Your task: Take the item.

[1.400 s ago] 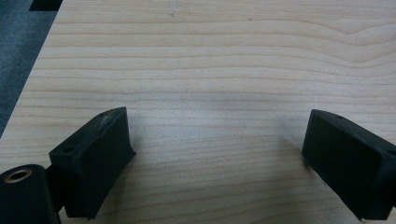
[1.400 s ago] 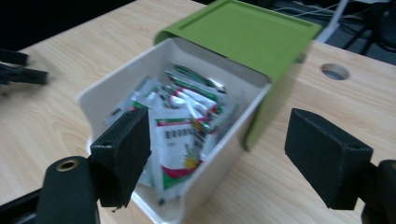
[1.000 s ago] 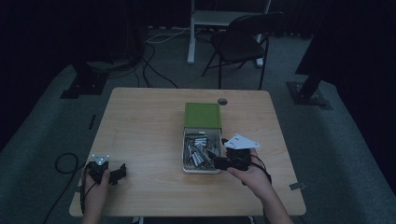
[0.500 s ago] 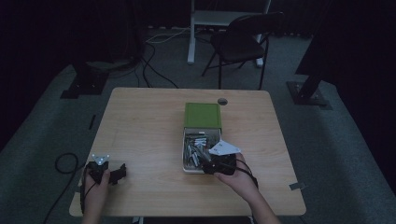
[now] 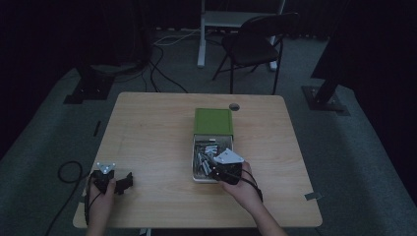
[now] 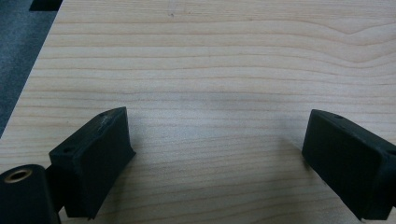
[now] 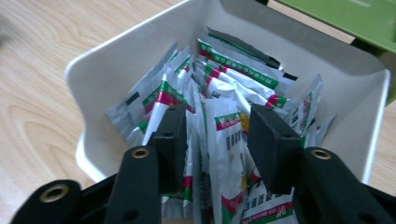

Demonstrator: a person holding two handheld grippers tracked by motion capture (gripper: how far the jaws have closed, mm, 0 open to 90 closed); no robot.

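Progress looks early, judging from how things lie. High view: the white tray (image 5: 195,173) sits at the middle of the wooden table (image 5: 157,128), pulled out of its green box (image 5: 213,121) and packed with silvery packets (image 5: 206,152); the right gripper (image 5: 215,172) is down at the tray's near end, while the left gripper (image 5: 129,179) rests well apart at the table's near-left corner, taking no part. Left gripper view: its two black jaws stand wide apart over bare wood with nothing between them. Right gripper view: the right gripper (image 7: 215,135) has its jaws parted and dipped among the upright packets, straddling one packet (image 7: 223,140) with a green, red and white band (the jaws do not look pressed against it, so I judge it not yet gripped). No packet lies out on the table, so nothing seems removed so far. What is left, as I read it, is to close on that packet, lift it free of its neighbours, and set it down; the tray remains full.
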